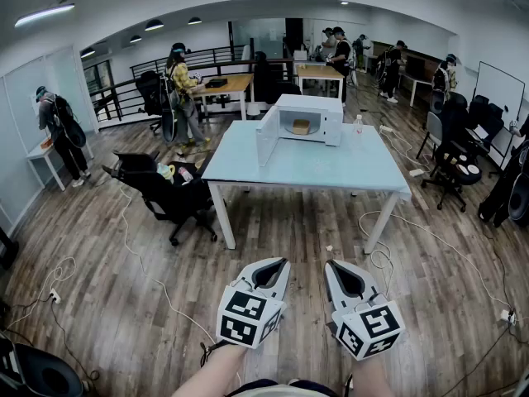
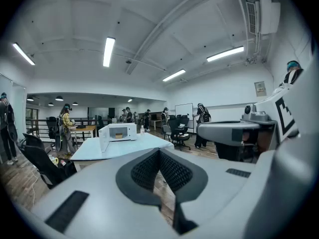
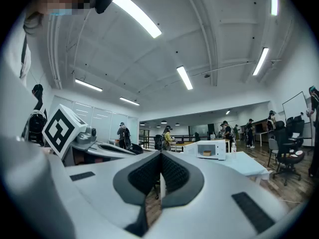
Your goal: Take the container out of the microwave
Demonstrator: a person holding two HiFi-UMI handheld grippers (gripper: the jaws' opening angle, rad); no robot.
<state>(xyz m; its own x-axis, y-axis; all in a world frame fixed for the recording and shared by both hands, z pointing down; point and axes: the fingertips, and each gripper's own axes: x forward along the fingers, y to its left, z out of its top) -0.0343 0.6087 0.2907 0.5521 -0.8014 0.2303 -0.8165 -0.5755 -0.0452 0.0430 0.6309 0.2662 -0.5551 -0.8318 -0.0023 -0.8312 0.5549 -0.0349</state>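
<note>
A white microwave (image 1: 304, 119) stands at the far side of a light blue table (image 1: 306, 168), its door (image 1: 267, 136) swung open to the left. A small tan container (image 1: 301, 126) sits inside the cavity. Both grippers are held low, well short of the table, over the wooden floor. My left gripper (image 1: 271, 273) and right gripper (image 1: 343, 276) are side by side, both shut and empty. The left gripper view shows its jaws (image 2: 159, 151) closed, with the microwave (image 2: 119, 131) far ahead. In the right gripper view the jaws (image 3: 160, 154) are closed too, and the container (image 3: 207, 153) is small in the distance.
A clear bottle (image 1: 358, 125) stands on the table right of the microwave. A black office chair (image 1: 165, 190) sits at the table's left and more chairs (image 1: 455, 168) at its right. Cables (image 1: 140, 263) trail over the floor. Several people stand at desks at the back.
</note>
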